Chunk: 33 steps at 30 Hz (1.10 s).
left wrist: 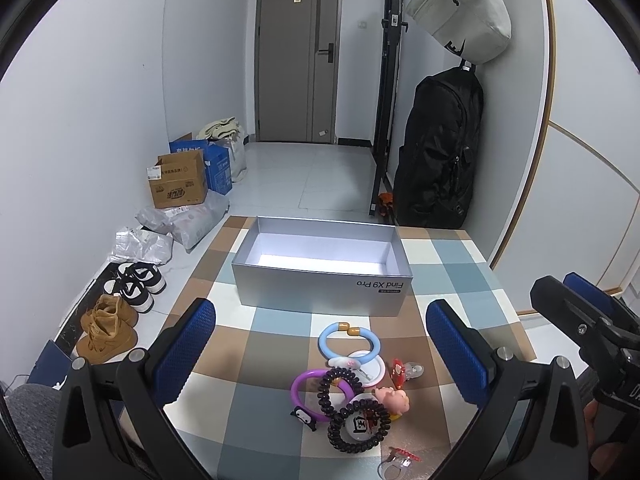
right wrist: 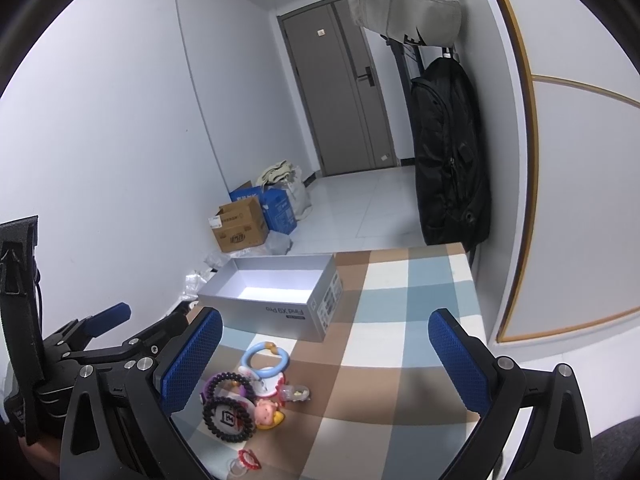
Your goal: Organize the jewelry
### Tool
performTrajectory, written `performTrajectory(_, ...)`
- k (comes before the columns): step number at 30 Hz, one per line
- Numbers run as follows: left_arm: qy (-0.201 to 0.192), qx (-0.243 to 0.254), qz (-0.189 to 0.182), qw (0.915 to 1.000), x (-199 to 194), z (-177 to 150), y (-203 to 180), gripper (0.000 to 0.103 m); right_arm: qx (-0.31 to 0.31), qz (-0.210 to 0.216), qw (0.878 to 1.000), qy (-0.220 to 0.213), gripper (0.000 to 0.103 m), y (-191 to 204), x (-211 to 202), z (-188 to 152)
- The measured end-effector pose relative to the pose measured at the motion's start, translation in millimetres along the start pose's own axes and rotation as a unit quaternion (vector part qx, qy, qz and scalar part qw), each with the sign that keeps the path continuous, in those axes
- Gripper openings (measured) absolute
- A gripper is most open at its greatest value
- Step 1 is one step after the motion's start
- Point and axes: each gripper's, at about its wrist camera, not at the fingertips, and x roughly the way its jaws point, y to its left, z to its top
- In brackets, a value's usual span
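A pile of jewelry lies on the checked tablecloth (left wrist: 264, 376): a blue bangle (left wrist: 347, 337), a purple ring bangle (left wrist: 304, 384), two black coil hair ties (left wrist: 360, 424), a pink pig charm (left wrist: 394, 398), and small red pieces (left wrist: 400, 370). An empty grey box (left wrist: 320, 276) stands behind the pile. My left gripper (left wrist: 320, 344) is open above the pile, empty. My right gripper (right wrist: 326, 356) is open, empty, to the right of the pile (right wrist: 248, 392); the box also shows in the right wrist view (right wrist: 272, 296).
Shoes (left wrist: 132, 288), cardboard boxes (left wrist: 180, 180) and plastic bags (left wrist: 184, 220) sit on the floor left of the table. A black backpack (left wrist: 436, 152) and a grey bag (left wrist: 460, 8) hang on the right wall. A door (left wrist: 296, 52) is behind.
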Motion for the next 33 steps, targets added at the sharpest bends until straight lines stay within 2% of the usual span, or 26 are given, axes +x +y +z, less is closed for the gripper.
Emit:
performTrajectory(8,0.009,0.008,-0.011,0.9999,4.3,-1.1,-2.0,0.102,-0.003,0.0,1.0,0.005,0.103,0.1,3.5,-0.6)
performTrajectory(17,0.07,0.005,-0.066,0.9954,14.7,-9.9,3.5,0.101,-0.005,-0.002,1.0,0.026,0.103,-0.1,13.1,-0.3)
performTrajectory(22,0.133,-0.01,-0.102,0.9858,25.1,-23.4,13.5,0.087,0.004,0.004,0.999,0.041,0.103,-4.3,19.9,-0.4)
performTrajectory(24,0.155,-0.016,-0.113,0.9814,28.3,-28.8,16.0,0.075,0.008,0.007,0.999,0.046,0.103,-5.2,22.5,-0.1)
performTrajectory(28,0.196,-0.023,-0.136,0.9709,35.0,-37.9,15.7,0.06,0.015,0.014,0.998,0.053,0.103,-7.5,28.8,1.6)
performTrajectory(30,0.208,-0.021,-0.142,0.9675,36.2,-39.0,14.1,0.046,0.02,0.017,0.998,0.056,0.103,-8.4,31.6,2.2)
performTrajectory(33,0.215,-0.018,-0.15,0.9648,37.0,-40.7,13.1,0.032,0.028,0.02,0.998,0.06,0.103,-10.0,35.1,2.9)
